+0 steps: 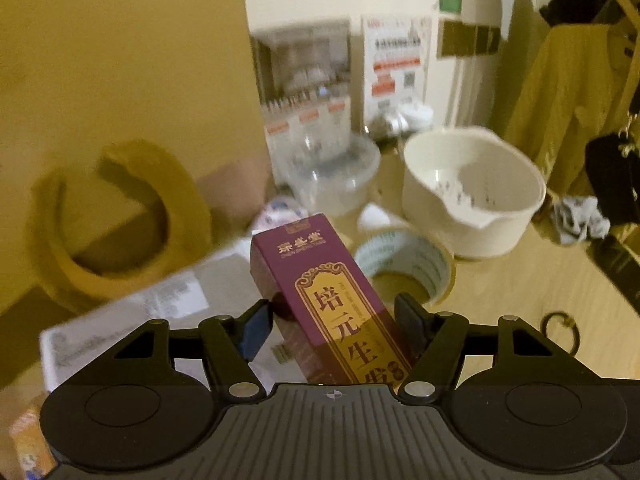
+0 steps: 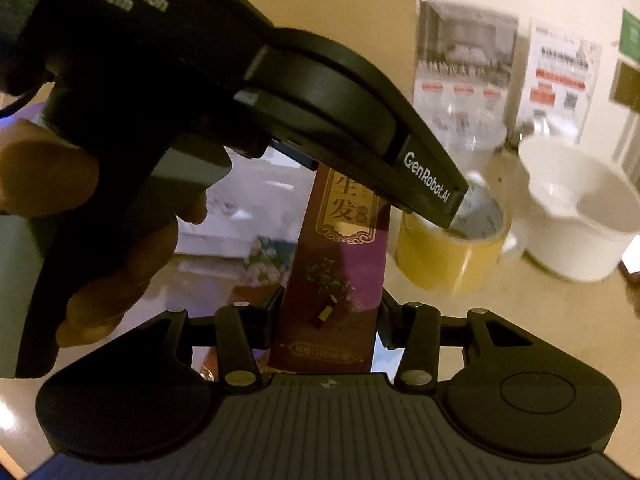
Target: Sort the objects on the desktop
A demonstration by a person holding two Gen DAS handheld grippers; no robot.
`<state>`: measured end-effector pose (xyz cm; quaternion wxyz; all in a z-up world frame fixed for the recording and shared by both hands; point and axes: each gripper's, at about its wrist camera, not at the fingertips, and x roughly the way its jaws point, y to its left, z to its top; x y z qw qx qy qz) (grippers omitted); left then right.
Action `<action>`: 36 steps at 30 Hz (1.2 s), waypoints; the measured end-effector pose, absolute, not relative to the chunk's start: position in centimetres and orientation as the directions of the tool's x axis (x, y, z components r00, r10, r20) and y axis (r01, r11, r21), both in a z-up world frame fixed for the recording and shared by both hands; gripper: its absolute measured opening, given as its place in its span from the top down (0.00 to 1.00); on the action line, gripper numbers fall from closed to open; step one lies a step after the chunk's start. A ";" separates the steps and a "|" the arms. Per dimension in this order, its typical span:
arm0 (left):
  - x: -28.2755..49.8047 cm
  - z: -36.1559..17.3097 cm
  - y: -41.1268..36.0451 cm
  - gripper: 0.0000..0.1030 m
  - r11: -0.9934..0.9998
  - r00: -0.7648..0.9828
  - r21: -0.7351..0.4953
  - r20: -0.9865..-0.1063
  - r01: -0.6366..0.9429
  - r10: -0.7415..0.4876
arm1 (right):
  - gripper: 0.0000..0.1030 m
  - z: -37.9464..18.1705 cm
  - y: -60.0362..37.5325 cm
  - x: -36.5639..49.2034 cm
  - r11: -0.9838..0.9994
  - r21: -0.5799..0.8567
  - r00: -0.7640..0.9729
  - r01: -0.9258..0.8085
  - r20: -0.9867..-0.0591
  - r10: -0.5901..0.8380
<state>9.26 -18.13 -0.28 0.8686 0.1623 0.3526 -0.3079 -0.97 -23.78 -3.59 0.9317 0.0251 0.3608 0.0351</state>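
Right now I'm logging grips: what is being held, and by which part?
The purple box is held by both grippers: the right gripper clamps its sides near the bottom end, and the left gripper grips its sides further up the box.

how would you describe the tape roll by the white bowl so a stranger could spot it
Find the white measuring bowl with a pouring spout on the wooden desk. Just in front of it lies the tape roll, flat, hole up. Unlike the purple box beside it, it is a yellowish ring with pale printed lining.
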 end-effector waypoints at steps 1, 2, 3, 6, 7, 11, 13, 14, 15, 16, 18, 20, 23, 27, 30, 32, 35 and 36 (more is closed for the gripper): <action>9.1 0.4 -17.8 0.34 0.764 0.574 0.068 -0.703 0.642 -0.420 | 0.50 -3.1 -23.7 -1.1 0.996 0.063 0.745 -0.060 -0.661 0.087; 9.0 1.1 -17.5 0.35 0.769 0.583 0.067 -0.694 0.636 -0.422 | 0.50 -2.6 -23.6 -1.1 0.996 0.053 0.751 -0.076 -0.653 0.093; 8.9 1.7 -17.1 0.35 0.777 0.593 0.064 -0.685 0.627 -0.422 | 0.50 -2.2 -23.2 -1.5 0.995 0.047 0.757 -0.089 -0.646 0.098; 8.5 3.7 -15.5 0.37 0.798 0.628 0.065 -0.657 0.599 -0.418 | 0.50 -0.8 -22.9 -2.0 0.990 0.030 0.770 -0.140 -0.625 0.128; 8.3 4.4 -14.8 0.37 0.806 0.644 0.070 -0.644 0.588 -0.413 | 0.50 -0.4 -22.0 -1.7 0.987 0.027 0.775 -0.156 -0.617 0.139; 7.2 7.1 -12.0 0.39 0.847 0.713 0.092 -0.591 0.523 -0.376 | 0.50 1.6 -19.0 -2.0 0.970 0.011 0.787 -0.242 -0.582 0.203; 6.6 8.6 -10.3 0.41 0.869 0.748 0.103 -0.563 0.484 -0.350 | 0.50 2.9 -17.8 -1.5 0.959 0.003 0.791 -0.285 -0.565 0.237; 6.3 9.3 -9.5 0.41 0.880 0.764 0.106 -0.550 0.463 -0.336 | 0.50 3.4 -17.7 -1.4 0.950 0.001 0.791 -0.311 -0.554 0.260; 6.0 10.0 -8.7 0.42 0.890 0.780 0.111 -0.537 0.442 -0.320 | 0.50 3.8 -17.8 -0.5 0.943 -0.002 0.791 -0.333 -0.545 0.278; 5.6 10.7 -7.8 0.49 0.900 0.798 0.120 -0.522 0.419 -0.302 | 0.50 4.3 -17.1 -0.1 0.934 -0.006 0.789 -0.357 -0.537 0.299; 4.9 12.1 -6.0 0.64 0.921 0.833 0.152 -0.496 0.359 -0.243 | 0.50 5.2 -15.9 0.3 0.918 0.005 0.778 -0.396 -0.530 0.338; 4.5 13.3 -4.0 0.62 0.934 0.845 0.152 -0.491 0.322 -0.212 | 0.53 6.2 -14.6 0.8 0.902 0.017 0.766 -0.431 -0.522 0.375; 4.0 13.9 -1.3 0.58 0.955 0.870 0.170 -0.474 0.242 -0.136 | 0.53 7.4 -12.4 1.3 0.858 0.014 0.741 -0.513 -0.497 0.451; 5.3 11.5 1.2 0.57 0.976 0.829 0.090 -0.548 0.197 -0.117 | 0.53 5.0 -9.7 3.6 0.847 -0.057 0.708 -0.529 -0.580 0.403; 4.7 8.6 2.1 0.57 0.984 0.794 0.046 -0.597 0.174 -0.112 | 0.67 0.7 -10.3 2.7 0.856 -0.071 0.691 -0.513 -0.626 0.362; 4.3 7.0 2.1 0.57 0.982 0.769 0.046 -0.629 0.184 -0.115 | 0.69 0.1 -11.9 3.1 0.837 -0.101 0.710 -0.537 -0.590 0.384; 3.8 5.3 2.5 0.57 0.982 0.746 0.039 -0.657 0.185 -0.114 | 0.69 0.4 -12.6 3.6 0.844 -0.108 0.707 -0.525 -0.608 0.361; 3.5 4.8 2.8 0.57 0.982 0.735 0.023 -0.666 0.186 -0.123 | 0.69 0.3 -13.1 4.2 0.850 -0.090 0.703 -0.518 -0.611 0.364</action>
